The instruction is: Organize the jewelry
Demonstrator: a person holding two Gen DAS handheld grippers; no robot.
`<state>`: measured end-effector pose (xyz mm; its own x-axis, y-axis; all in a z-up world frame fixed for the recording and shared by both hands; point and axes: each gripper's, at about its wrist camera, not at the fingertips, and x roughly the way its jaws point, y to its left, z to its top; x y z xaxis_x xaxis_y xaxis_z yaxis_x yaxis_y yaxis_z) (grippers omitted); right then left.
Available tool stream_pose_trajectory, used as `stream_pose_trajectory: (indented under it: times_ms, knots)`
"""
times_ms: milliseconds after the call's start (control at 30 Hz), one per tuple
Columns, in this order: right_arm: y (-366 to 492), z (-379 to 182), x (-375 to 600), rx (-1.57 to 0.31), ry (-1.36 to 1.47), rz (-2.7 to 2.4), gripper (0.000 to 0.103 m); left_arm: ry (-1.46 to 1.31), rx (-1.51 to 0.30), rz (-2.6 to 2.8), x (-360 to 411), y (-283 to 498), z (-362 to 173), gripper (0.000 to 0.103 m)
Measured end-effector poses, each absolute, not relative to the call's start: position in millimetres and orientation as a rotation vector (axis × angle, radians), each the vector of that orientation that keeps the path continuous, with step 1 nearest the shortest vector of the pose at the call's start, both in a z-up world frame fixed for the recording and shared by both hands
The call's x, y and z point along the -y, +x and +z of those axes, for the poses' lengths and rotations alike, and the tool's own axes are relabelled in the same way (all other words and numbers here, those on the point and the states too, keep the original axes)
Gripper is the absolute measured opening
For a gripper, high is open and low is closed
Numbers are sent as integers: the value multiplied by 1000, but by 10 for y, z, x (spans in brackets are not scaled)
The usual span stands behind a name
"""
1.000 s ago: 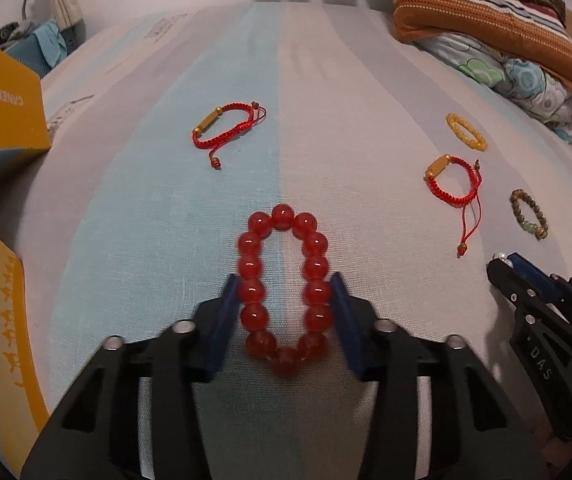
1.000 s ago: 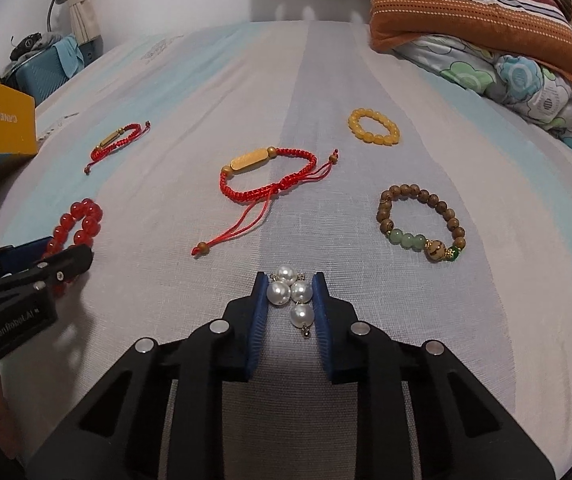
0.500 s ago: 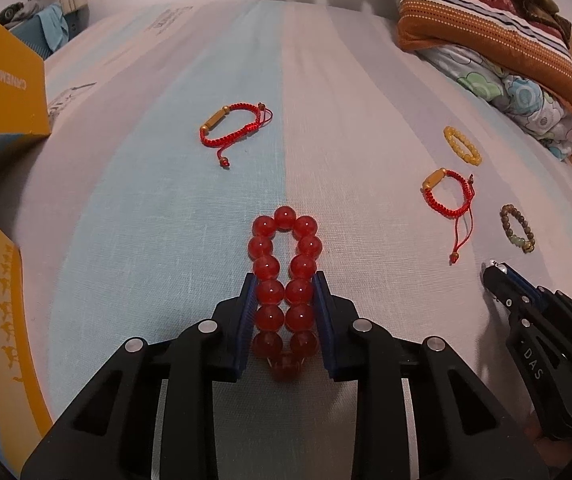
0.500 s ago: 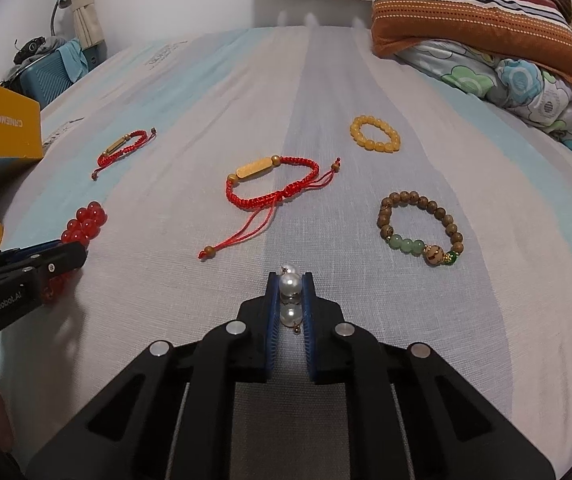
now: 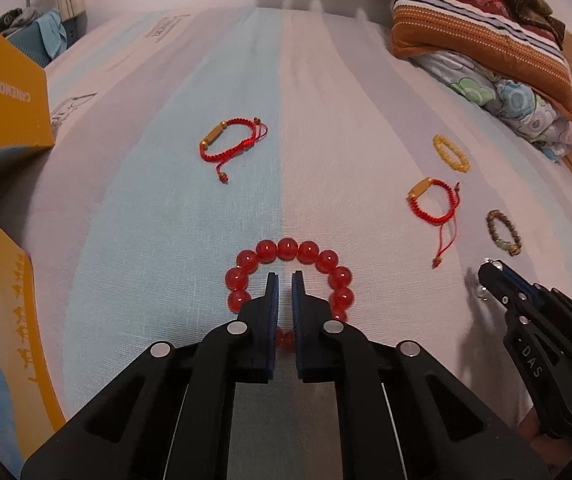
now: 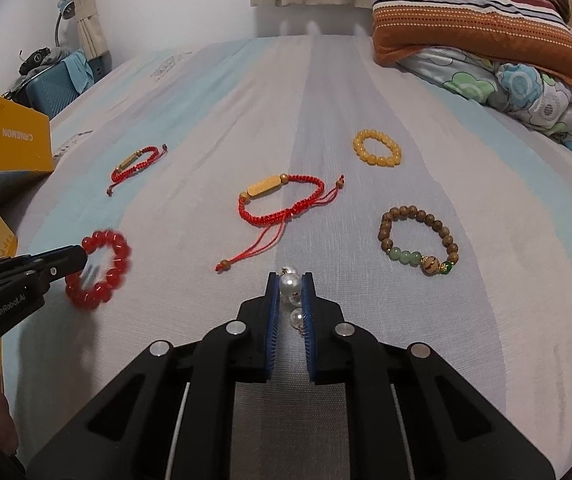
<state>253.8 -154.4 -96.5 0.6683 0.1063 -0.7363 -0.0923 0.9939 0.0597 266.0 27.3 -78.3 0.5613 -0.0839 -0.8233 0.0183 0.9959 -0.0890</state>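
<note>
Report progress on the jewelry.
Done: nothing looks gathered yet. In hand: the left gripper has just been closing on the red bead bracelet; the right gripper is shut on the pearl piece. Left: near red cord bracelet, far red cord bracelet, yellow bracelet, wooden bracelet.

On your bed (image 6: 366, 80), catalogued from the right wrist:
- Your right gripper (image 6: 290, 284), jaws closed on a pearl piece (image 6: 289, 283).
- Your left gripper (image 6: 74, 258) at the left edge, its tip at the blurred red bead bracelet (image 6: 102, 272).
- Red cord bracelet (image 6: 286, 198), centre, tails trailing toward you.
- Smaller cord bracelet (image 6: 136, 164), far left.
- Yellow bead bracelet (image 6: 376, 153), far right.
- Wooden bead bracelet (image 6: 420, 240) with green beads, right.
- Yellow box (image 6: 12, 140) and striped pillow (image 6: 466, 12) at the edges.
</note>
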Motion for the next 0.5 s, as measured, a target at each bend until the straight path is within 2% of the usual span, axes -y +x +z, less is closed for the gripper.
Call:
stream_pose_trajectory:
  times_ms: [433, 500]
  knots:
    - [2465, -768, 1517, -796, 26, 124, 10, -67, -955, -62, -280, 2582, -654, 5]
    - [2455, -762, 1509, -795, 24, 127, 10, -71, -964, -46, -301, 2608, -740, 9]
